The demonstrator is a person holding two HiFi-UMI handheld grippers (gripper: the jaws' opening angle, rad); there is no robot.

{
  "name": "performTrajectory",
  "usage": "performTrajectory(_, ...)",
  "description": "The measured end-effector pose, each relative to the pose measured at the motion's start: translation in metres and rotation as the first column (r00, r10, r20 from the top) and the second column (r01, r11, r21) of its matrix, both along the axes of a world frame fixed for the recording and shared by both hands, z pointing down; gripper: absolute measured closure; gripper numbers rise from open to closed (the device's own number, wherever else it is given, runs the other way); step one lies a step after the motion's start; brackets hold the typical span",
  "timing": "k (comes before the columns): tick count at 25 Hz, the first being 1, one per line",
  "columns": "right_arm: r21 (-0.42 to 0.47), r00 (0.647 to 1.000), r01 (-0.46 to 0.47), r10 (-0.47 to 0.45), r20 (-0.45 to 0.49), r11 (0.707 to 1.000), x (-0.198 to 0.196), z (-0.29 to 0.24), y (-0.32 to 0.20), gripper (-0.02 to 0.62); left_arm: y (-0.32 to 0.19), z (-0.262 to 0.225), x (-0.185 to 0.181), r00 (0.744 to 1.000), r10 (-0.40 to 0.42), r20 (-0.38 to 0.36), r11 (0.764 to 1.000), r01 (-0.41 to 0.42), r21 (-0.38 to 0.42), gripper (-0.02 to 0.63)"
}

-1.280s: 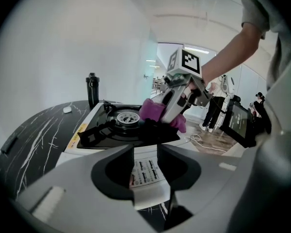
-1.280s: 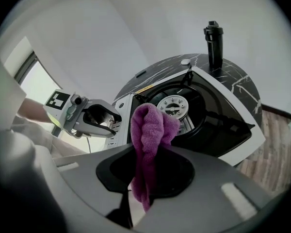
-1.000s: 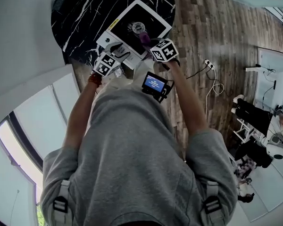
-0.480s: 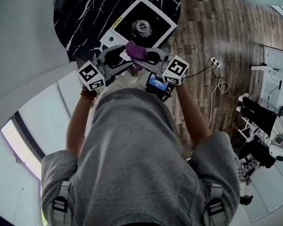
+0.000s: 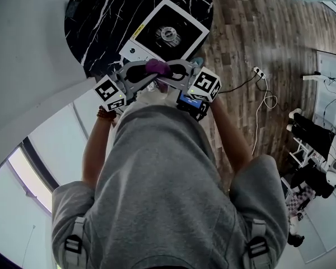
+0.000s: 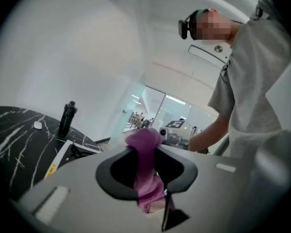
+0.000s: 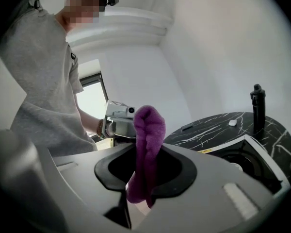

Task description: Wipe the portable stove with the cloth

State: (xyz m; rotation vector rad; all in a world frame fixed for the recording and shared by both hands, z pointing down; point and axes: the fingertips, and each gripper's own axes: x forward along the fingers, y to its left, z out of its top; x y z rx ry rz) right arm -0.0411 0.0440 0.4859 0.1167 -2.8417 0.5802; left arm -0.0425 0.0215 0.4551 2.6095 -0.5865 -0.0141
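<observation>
One purple cloth (image 5: pixel 157 67) is held in the air at 6 o'clock of the portable stove (image 5: pixel 167 33), clear of it. It is pinched by the left gripper (image 6: pixel 146 176), whose jaws have just been closing, and by the right gripper (image 7: pixel 145 174), whose jaws have just been opening. The stove is seated near the 5 o'clock rim of the round black table (image 5: pixel 101 15). Open wooden floor (image 5: pixel 252 32) lies at 3 o'clock. One dark bottle (image 7: pixel 256 108) is noted, contents undetermined.
</observation>
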Motion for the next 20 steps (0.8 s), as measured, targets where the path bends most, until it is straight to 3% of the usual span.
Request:
performTrajectory(2,0.024,0.998,-0.046,0.047,-0.046,0.999,0.009,0.010,-0.010,0.483,-0.009,0.012,-0.005,0.995,-0.042,0.092,0.999,0.040,0.025,0.522)
performTrajectory(4,0.066,0.986,-0.134,0.140,-0.093,0.989,0.025,0.019,-0.027,0.498,-0.024,0.032,-0.019,0.968,-0.116,0.223,0.992,0.103,0.068,0.523)
performTrajectory(5,0.085,0.975,-0.185,0.193,-0.111,0.979,0.035,0.023,-0.036,0.505,-0.033,0.046,-0.029,0.937,-0.153,0.313,0.987,0.129,0.097,0.523)
performTrajectory(7,0.098,0.952,-0.265,0.276,-0.130,0.959,0.057,0.030,-0.049,0.512,-0.049,0.077,-0.046,0.840,-0.198,0.505,0.978,0.139,0.152,0.523)
performTrajectory(8,0.096,0.943,-0.291,0.303,-0.139,0.952,0.067,0.033,-0.053,0.516,-0.056,0.093,-0.052,0.794,-0.207,0.572,0.977,0.135,0.166,0.523)
performTrajectory(9,0.094,0.933,-0.312,0.324,-0.155,0.945,0.076,0.038,-0.056,0.534,-0.063,0.108,-0.055,0.767,-0.208,0.608,0.977,0.135,0.164,0.523)
performTrajectory(14,0.165,0.879,-0.317,0.355,-0.318,0.934,0.105,0.084,-0.069,0.526,-0.089,0.156,-0.041,0.738,-0.173,0.652,0.985,0.144,0.098,0.523)
performTrajectory(17,0.291,0.838,-0.213,0.327,-0.436,0.933,0.113,0.111,-0.073,0.525,-0.095,0.171,-0.026,0.725,-0.150,0.672,0.988,0.141,0.069,0.522)
performTrajectory(20,0.339,0.776,-0.090,0.279,-0.565,0.937,0.119,0.141,-0.078,0.476,-0.099,0.179,-0.022,0.704,-0.151,0.694,0.987,0.147,0.065,0.523)
